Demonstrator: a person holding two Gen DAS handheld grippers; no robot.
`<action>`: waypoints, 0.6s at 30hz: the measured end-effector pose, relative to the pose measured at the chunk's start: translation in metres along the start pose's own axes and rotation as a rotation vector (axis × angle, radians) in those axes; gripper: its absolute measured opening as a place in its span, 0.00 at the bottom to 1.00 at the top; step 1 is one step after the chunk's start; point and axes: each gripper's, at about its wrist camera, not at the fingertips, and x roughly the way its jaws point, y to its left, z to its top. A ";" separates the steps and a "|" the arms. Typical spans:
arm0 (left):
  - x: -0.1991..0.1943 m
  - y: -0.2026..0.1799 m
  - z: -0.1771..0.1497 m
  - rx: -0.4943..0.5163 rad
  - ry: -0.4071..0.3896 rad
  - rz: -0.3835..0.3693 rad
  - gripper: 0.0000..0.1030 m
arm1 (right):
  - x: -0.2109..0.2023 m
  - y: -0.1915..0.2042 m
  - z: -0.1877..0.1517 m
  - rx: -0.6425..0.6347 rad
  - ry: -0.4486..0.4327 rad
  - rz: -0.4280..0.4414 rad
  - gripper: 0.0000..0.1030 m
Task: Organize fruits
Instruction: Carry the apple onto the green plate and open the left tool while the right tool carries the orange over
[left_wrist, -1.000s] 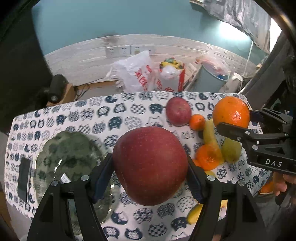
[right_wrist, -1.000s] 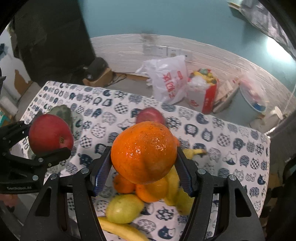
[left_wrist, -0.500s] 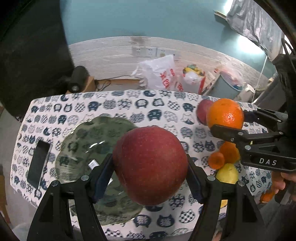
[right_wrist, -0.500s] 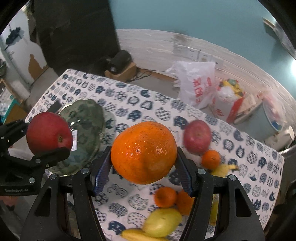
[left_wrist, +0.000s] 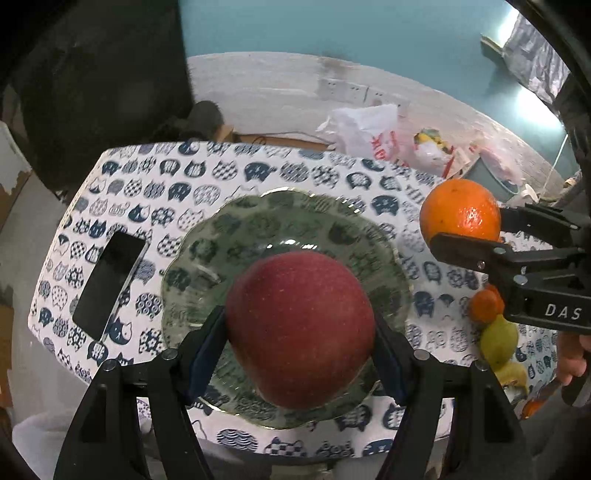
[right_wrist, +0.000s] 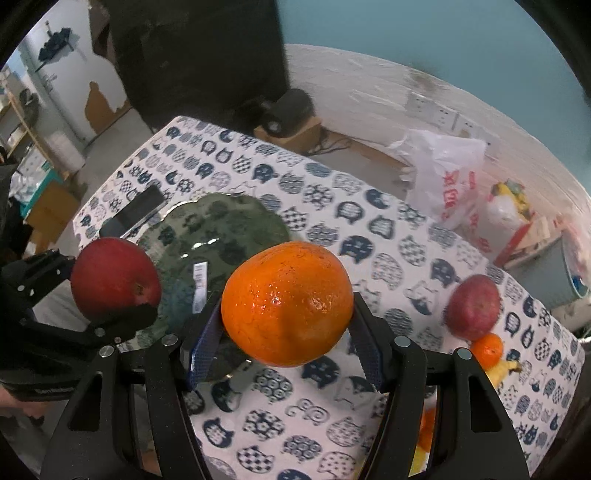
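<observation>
**Two fruits in the air, plate bare**

The left gripper (left_wrist: 301, 332) is clamped on a red apple (left_wrist: 301, 328), its jaws part open with the blue pads pressed against the apple's sides. Seen from the left wrist, the apple hangs above the green plate (left_wrist: 258, 221), over its near half, not touching it. The right gripper (right_wrist: 286, 325) has an orange (right_wrist: 287, 302) pinched the same way, jaws roughly half open and filled by the fruit. From the right wrist the orange sits above the cloth (right_wrist: 388, 229) just beside the plate's right edge, not yet over it.

The plate holds no fruit. Only a small white sticker (right_wrist: 200, 275) shows on its glass. A dark phone (left_wrist: 109, 278) lies on the cloth to the plate's left, close to the rim.

So the sorting looks barely begun: nothing delivered, two pieces on the way. Both need lowering and releasing, the apple first by the look of it, since it is already over the dish.

More waits at the right end of the table: a second apple (right_wrist: 474, 306), a small mandarin (right_wrist: 487, 349) touching it, a pear (left_wrist: 499, 341), and yellow fruit partly hidden behind the gripper frames. How many pieces lie in that heap cannot be told from here. The plate seems roomy enough for the two big fruits side by side.
</observation>
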 end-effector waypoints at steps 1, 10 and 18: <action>0.004 0.003 -0.001 -0.005 0.009 -0.002 0.73 | 0.003 0.003 0.001 -0.004 0.006 0.002 0.64; 0.040 0.023 -0.019 -0.058 0.124 -0.025 0.73 | 0.035 0.022 0.003 -0.037 0.062 0.008 0.64; 0.066 0.036 -0.029 -0.072 0.200 -0.002 0.73 | 0.061 0.028 -0.001 -0.057 0.116 0.003 0.64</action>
